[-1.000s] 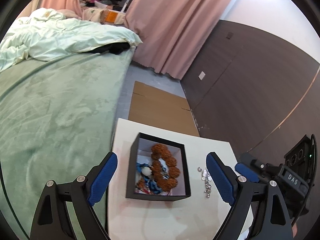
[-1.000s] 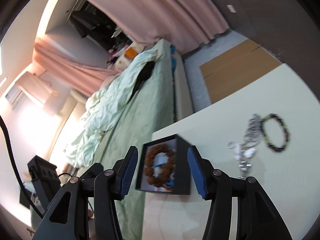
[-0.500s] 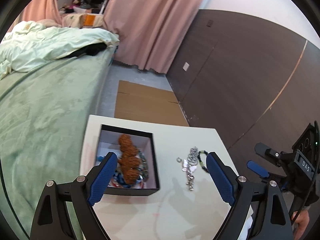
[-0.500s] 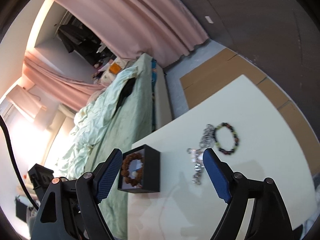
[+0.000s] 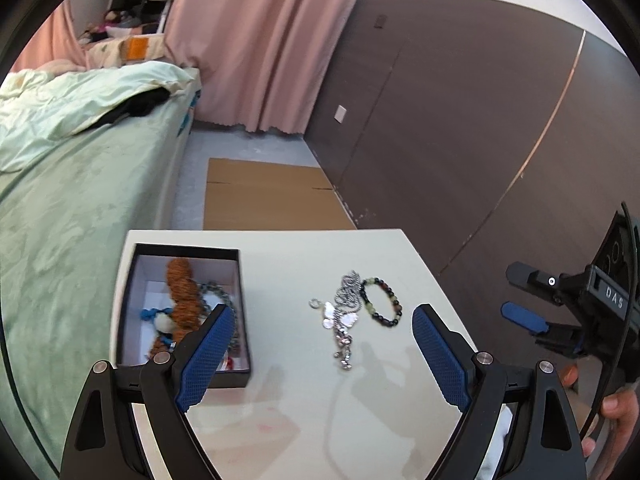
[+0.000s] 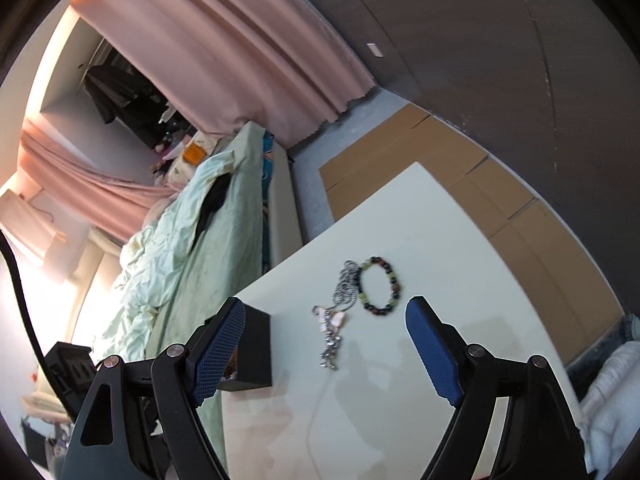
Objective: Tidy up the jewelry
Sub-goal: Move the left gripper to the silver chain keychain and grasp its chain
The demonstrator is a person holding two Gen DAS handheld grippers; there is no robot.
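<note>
A black box (image 5: 132, 304) lined in white sits at the left of the white table (image 5: 288, 392); an orange bead bracelet (image 5: 182, 294) and other pieces lie inside it. To its right on the table lie a silver chain with butterfly charms (image 5: 344, 316) and a dark and green bead bracelet (image 5: 380, 300). My left gripper (image 5: 320, 332) hovers open over the table with nothing between its fingers. My right gripper (image 6: 326, 334) is open too, above the silver chain (image 6: 338, 312) and bead bracelet (image 6: 378, 286), with the black box (image 6: 256, 348) by its left finger. The right gripper (image 5: 532, 312) also shows at the far right of the left wrist view.
A green bed (image 5: 68, 208) runs along the table's left side. Flattened cardboard (image 5: 264, 196) lies on the floor beyond the table. A dark wall (image 5: 460, 128) stands on the right and pink curtains (image 5: 260, 48) hang behind. A hand (image 5: 616, 408) holds the right gripper.
Both grippers have swung right, away from the box and toward the loose jewellery. The right gripper's jaws have widened from narrow around the box to wide.
</note>
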